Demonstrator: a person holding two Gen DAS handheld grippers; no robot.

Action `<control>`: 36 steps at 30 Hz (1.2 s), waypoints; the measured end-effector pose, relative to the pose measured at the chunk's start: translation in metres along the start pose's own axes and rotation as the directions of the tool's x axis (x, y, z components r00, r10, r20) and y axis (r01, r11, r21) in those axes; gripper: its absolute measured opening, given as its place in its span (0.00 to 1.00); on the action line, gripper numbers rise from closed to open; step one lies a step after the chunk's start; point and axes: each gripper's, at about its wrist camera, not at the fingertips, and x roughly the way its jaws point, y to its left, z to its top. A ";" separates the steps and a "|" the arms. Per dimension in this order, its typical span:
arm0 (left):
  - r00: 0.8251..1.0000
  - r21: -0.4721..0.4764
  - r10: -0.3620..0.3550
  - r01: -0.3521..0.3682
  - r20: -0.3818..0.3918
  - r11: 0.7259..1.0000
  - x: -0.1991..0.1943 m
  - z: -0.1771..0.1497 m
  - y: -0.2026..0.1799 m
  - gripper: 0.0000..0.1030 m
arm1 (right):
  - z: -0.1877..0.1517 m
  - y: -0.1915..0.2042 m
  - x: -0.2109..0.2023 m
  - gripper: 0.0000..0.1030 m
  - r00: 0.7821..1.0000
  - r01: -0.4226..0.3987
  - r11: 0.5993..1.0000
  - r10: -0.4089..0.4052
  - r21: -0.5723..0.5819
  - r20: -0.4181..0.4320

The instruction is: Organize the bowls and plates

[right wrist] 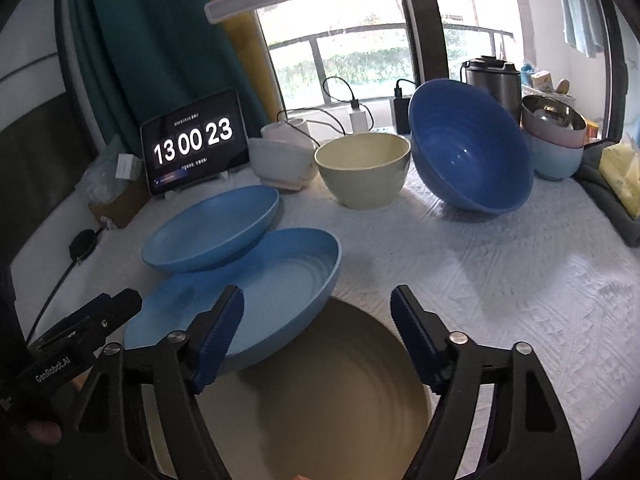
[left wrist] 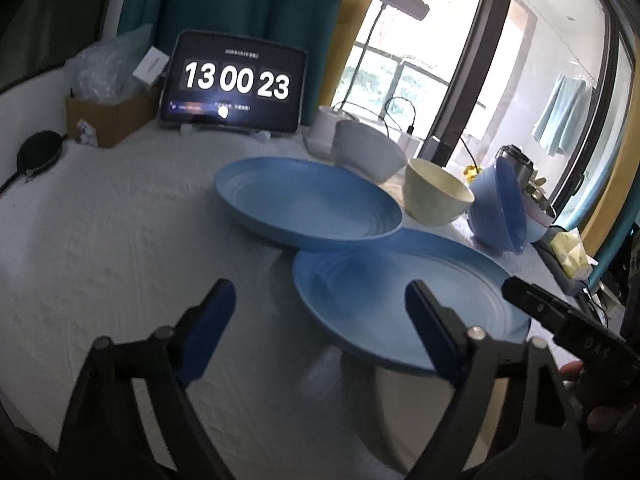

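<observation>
— Left tool (left wrist: 320, 320)? Right tool (right wrist: 316, 336)?
— Both spread wide on ribbed blue pads, gripping nothing; right one poised over a round tan plate (right wrist: 340, 392) with faint concentric rings.
— Beyond?
— Two shallow glossy blue plates (right wrist: 256, 280), overlapping, upper rim resting on lower. Farther back on the quilted white tabletop (right wrist: 500, 280): smooth cream bowl (right wrist: 362, 172) upright, deep blue bowl (right wrist: 468, 148) tipped on its side.
</observation>
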 end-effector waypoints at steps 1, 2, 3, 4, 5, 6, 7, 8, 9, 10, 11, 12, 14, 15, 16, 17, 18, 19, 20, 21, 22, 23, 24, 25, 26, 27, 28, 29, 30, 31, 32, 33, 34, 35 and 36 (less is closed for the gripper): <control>1.000 -0.003 -0.002 0.002 -0.010 1.000 0.002 0.000 0.000 0.77 | -0.001 0.000 0.002 0.72 1.000 -0.003 1.000 0.003 0.003 -0.006; 1.000 -0.008 -0.007 0.007 -0.021 1.000 0.004 0.001 0.001 0.71 | -0.002 0.000 0.004 0.72 1.000 -0.007 1.000 0.007 0.007 -0.012; 0.999 -0.016 -0.014 0.014 -0.035 1.000 0.006 0.001 0.002 0.68 | -0.002 -0.001 0.006 0.72 1.000 -0.013 1.000 0.013 0.013 -0.017; 0.998 -0.024 -0.023 0.021 -0.051 0.999 0.010 0.001 0.003 0.66 | -0.002 -0.001 0.007 0.71 1.000 -0.018 1.000 0.019 0.016 -0.019; 0.997 -0.032 -0.030 0.028 -0.066 0.999 0.012 0.001 0.003 0.60 | -0.003 -0.001 0.008 0.69 0.999 -0.027 0.999 0.028 0.020 -0.022; 0.996 -0.034 -0.034 0.031 -0.079 0.999 0.015 0.000 0.002 0.56 | -0.003 0.000 0.009 0.66 0.999 -0.033 0.999 0.034 0.021 -0.026; 0.996 -0.030 -0.038 0.035 -0.086 0.999 0.017 -0.001 0.000 0.54 | -0.003 0.001 0.009 0.64 0.999 -0.036 0.999 0.037 0.020 -0.030; 0.995 -0.025 -0.047 0.045 -0.089 0.999 0.017 -0.001 -0.003 0.53 | -0.002 0.002 0.010 0.62 0.999 -0.038 0.999 0.038 0.017 -0.033; 0.994 -0.020 -0.061 0.059 -0.091 0.998 0.017 -0.002 -0.006 0.52 | -0.002 0.003 0.011 0.59 0.998 -0.043 0.999 0.043 0.016 -0.038; 0.994 -0.015 -0.060 0.059 -0.089 0.998 0.017 -0.002 -0.009 0.52 | -0.002 0.003 0.011 0.55 0.998 -0.050 0.999 0.051 0.016 -0.042; 0.995 -0.009 -0.055 0.054 -0.086 0.998 0.016 -0.003 -0.011 0.52 | -0.002 0.004 0.011 0.52 0.997 -0.059 0.998 0.059 0.015 -0.044; 0.995 -0.006 -0.053 0.052 -0.087 0.999 0.016 -0.003 -0.012 0.52 | -0.002 0.006 0.012 0.48 0.997 -0.065 0.998 0.065 0.012 -0.048; 0.994 -0.011 -0.057 0.056 -0.093 0.998 0.016 -0.003 -0.011 0.51 | -0.002 0.008 0.010 0.48 0.998 -0.046 0.999 0.046 0.007 -0.048; 0.994 -0.010 -0.057 0.056 -0.094 0.998 0.015 -0.002 -0.010 0.50 | -0.002 0.008 0.009 0.48 0.998 -0.044 0.999 0.044 0.006 -0.049; 0.994 -0.009 -0.056 0.055 -0.095 0.998 0.014 -0.002 -0.010 0.50 | -0.002 0.008 0.008 0.47 0.998 -0.045 0.999 0.045 0.006 -0.051; 0.994 -0.009 -0.055 0.054 -0.096 0.999 0.013 -0.002 -0.011 0.50 | -0.002 0.008 0.007 0.47 0.998 -0.044 0.999 0.045 0.005 -0.052; 0.994 -0.008 -0.053 0.052 -0.098 0.999 0.012 -0.003 -0.011 0.50 | -0.003 0.008 0.006 0.47 0.998 -0.044 0.999 0.044 0.004 -0.052; 0.994 -0.008 -0.052 0.051 -0.100 0.999 0.012 -0.003 -0.011 0.50 | -0.003 0.008 0.005 0.47 0.998 -0.042 0.999 0.042 0.002 -0.051; 0.993 -0.008 -0.053 0.053 -0.102 0.999 0.011 -0.003 -0.012 0.50 | -0.003 0.009 0.004 0.47 0.998 -0.040 0.999 0.039 0.000 -0.051; 0.993 -0.007 -0.056 0.055 -0.105 0.998 0.011 -0.003 -0.013 0.50 | -0.003 0.009 0.003 0.47 0.998 -0.036 0.999 0.036 -0.002 -0.049; 0.993 -0.005 -0.058 0.057 -0.105 0.998 0.010 -0.004 -0.014 0.50 | -0.004 0.009 0.001 0.47 0.998 -0.032 0.999 0.032 -0.002 -0.046; 0.993 -0.003 -0.061 0.061 -0.105 0.998 0.009 -0.005 -0.015 0.50 | -0.004 0.009 -0.001 0.47 0.999 -0.029 1.000 0.028 -0.004 -0.043; 0.992 0.000 -0.066 0.066 -0.105 0.998 0.007 -0.005 -0.017 0.50 | -0.004 0.009 -0.004 0.47 0.999 -0.025 1.000 0.024 -0.007 -0.040; 0.992 0.004 -0.070 0.071 -0.105 0.997 0.006 -0.005 -0.019 0.50 | -0.004 0.008 -0.006 0.47 0.999 -0.024 1.000 0.023 -0.005 -0.040; 0.992 0.007 -0.073 0.074 -0.105 0.997 0.005 -0.005 -0.020 0.50 | -0.005 0.006 -0.008 0.47 0.999 -0.021 1.000 0.021 -0.002 -0.039; 0.992 0.013 -0.076 0.078 -0.104 0.997 0.004 -0.006 -0.023 0.50 | -0.005 0.004 -0.011 0.47 0.999 -0.020 1.000 0.020 0.003 -0.039; 0.992 0.018 -0.077 0.080 -0.103 0.997 0.003 -0.007 -0.025 0.50 | -0.006 0.003 -0.012 0.47 0.999 -0.017 1.000 0.018 0.005 -0.039; 0.992 0.024 -0.079 0.082 -0.103 0.996 0.001 -0.007 -0.027 0.50 | -0.007 0.002 -0.014 0.47 0.999 -0.014 1.000 0.015 0.009 -0.039; 0.992 0.031 -0.080 0.084 -0.102 0.996 0.000 -0.008 -0.030 0.50 | -0.008 0.000 -0.016 0.47 0.999 -0.011 1.000 0.012 0.012 -0.038; 0.992 0.036 -0.081 0.085 -0.101 0.996 -0.001 -0.008 -0.032 0.50 | -0.009 -0.001 -0.018 0.47 0.999 -0.008 1.000 0.009 0.014 -0.036; 0.991 0.042 -0.083 0.088 -0.100 0.995 -0.003 -0.009 -0.034 0.50 | -0.010 -0.002 -0.020 0.47 0.999 -0.006 1.000 0.007 0.017 -0.034; 0.991 0.049 -0.088 0.093 -0.100 0.994 -0.004 -0.009 -0.037 0.50 | -0.011 -0.004 -0.023 0.47 0.999 -0.004 1.000 0.005 0.021 -0.033; 0.991 0.056 -0.092 0.097 -0.099 0.994 -0.006 -0.010 -0.039 0.50 | -0.013 -0.006 -0.026 0.47 1.000 -0.001 1.000 0.001 0.025 -0.030; 0.991 0.066 -0.093 0.100 -0.093 0.993 -0.008 -0.010 -0.042 0.50 | -0.013 -0.007 -0.028 0.47 1.000 0.002 1.000 -0.001 0.026 -0.027; 0.992 0.077 -0.093 0.100 -0.086 0.992 -0.011 -0.011 -0.046 0.50 | -0.014 -0.009 -0.031 0.47 1.000 0.006 1.000 -0.006 0.027 -0.020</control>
